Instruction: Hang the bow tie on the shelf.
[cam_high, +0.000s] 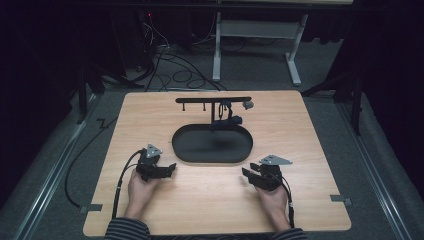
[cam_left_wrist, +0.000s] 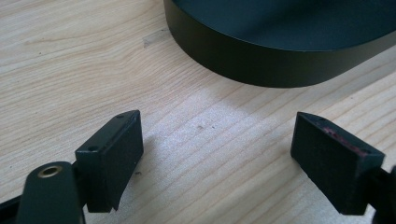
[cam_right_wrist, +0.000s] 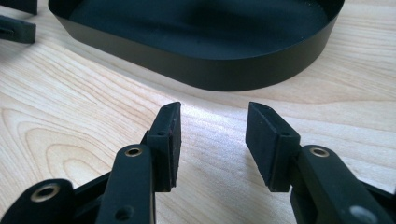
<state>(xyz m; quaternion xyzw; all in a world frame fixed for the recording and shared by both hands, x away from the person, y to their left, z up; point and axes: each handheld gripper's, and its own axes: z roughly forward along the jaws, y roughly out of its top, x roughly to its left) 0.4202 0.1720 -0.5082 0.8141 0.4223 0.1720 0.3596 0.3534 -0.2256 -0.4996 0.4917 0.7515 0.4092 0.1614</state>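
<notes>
Left gripper (cam_high: 170, 169) and right gripper (cam_high: 246, 173) gaping, black tray (cam_high: 212, 158) between, just ahead

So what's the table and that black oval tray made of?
The table looks like pale wood or wood-look laminate: grain lines run across it. The tray seems to be thin metal or plastic with a matte black finish, going by its smooth, even wall; I can't tell which.

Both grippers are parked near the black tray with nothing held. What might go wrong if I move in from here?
1. The left gripper sits close to the black tray; its open jaws may bump the wall and slide the tray.
2. The thin stand behind the tray carries small hanging items; reaching over the tray risks toppling it.
3. Each gripper's cable trails across the table and may snag.
</notes>
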